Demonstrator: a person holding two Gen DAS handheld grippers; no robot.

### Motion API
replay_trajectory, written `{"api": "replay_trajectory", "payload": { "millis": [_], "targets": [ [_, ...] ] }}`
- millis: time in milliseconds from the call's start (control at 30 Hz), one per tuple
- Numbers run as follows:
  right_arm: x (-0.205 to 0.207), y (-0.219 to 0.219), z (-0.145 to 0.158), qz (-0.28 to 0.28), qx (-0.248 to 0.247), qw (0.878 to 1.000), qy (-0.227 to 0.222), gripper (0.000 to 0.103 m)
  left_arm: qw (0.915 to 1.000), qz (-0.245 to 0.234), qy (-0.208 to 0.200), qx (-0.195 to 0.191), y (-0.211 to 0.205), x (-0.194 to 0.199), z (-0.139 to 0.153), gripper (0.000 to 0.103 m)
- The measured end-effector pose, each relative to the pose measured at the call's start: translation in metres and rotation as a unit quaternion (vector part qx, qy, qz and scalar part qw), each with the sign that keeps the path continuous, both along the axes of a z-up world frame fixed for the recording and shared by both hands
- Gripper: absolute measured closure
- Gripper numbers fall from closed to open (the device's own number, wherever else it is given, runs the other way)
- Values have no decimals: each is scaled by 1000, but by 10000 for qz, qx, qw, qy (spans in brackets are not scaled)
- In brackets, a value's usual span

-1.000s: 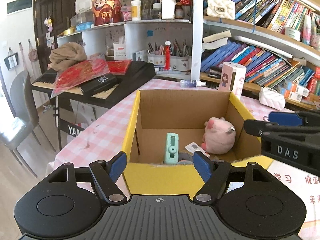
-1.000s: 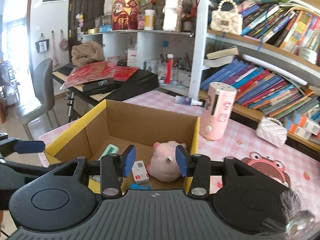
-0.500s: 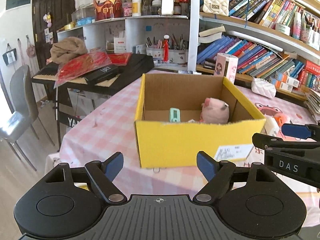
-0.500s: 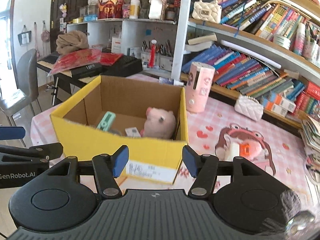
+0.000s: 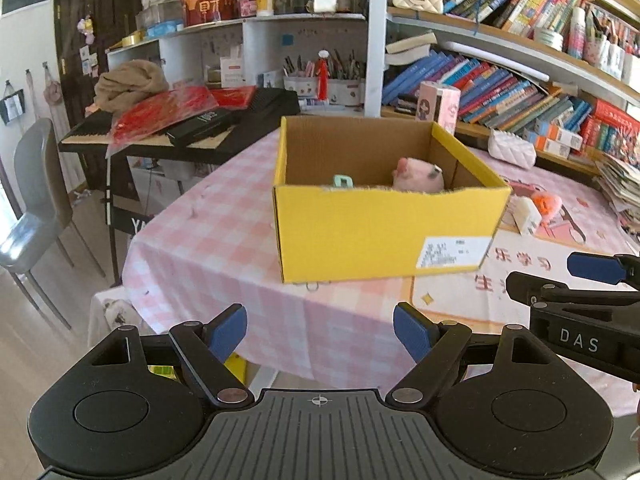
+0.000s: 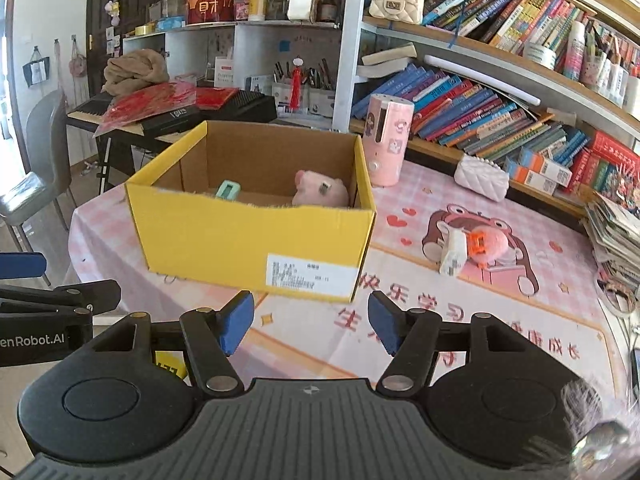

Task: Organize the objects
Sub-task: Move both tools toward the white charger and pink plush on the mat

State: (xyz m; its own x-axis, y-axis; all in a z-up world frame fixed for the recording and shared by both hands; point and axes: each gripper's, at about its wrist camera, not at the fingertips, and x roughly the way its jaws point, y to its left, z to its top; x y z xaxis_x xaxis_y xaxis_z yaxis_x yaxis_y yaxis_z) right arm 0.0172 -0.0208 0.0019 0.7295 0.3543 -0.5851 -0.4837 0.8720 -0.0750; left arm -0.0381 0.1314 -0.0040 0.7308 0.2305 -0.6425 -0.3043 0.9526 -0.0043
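A yellow cardboard box [image 5: 372,236] stands on the pink checked table [image 5: 208,248]; it also shows in the right wrist view [image 6: 224,240]. Inside lie a pink plush pig [image 5: 418,178] [image 6: 320,194] and a mint green item [image 5: 343,181] [image 6: 228,191]. A white item [image 6: 452,252] and an orange and pink toy [image 6: 486,246] lie on the cartoon mat to the box's right. My left gripper [image 5: 320,330] is open and empty, short of the box near the table's edge. My right gripper [image 6: 310,322] is open and empty in front of the box.
A pink cylinder [image 6: 386,138] and a white quilted purse [image 6: 482,176] stand behind the box. Bookshelves [image 6: 500,120] line the back and right. A keyboard with red packets [image 5: 180,124] and a grey chair [image 5: 34,200] are at the left. A paper stack [image 6: 616,232] sits far right.
Both grippers have drawn back and away from the box, from right at its rim to the table's near edge. The box and its contents stay put.
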Motion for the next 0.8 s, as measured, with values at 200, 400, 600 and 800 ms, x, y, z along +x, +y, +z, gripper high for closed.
{"api": "replay_trajectory", "payload": {
  "millis": [200, 400, 600, 800],
  "targets": [
    [-11, -10, -7, -197, 10, 9997, 127, 41, 9997, -202, 165, -6, -7, -4, -7, 20],
    [-19, -22, -14, -437, -29, 9987, 244, 40, 9982, -524, 289, -17, -20, -1, -12, 20],
    [-18, -40, -15, -762, -87, 9966, 289, 39, 9957, -865, 314, -55, -35, 7, -15, 20],
    [-15, -59, -17, -1112, -108, 9932, 329, 38, 9921, -1203, 345, -69, -51, 20, -17, 20]
  ]
}}
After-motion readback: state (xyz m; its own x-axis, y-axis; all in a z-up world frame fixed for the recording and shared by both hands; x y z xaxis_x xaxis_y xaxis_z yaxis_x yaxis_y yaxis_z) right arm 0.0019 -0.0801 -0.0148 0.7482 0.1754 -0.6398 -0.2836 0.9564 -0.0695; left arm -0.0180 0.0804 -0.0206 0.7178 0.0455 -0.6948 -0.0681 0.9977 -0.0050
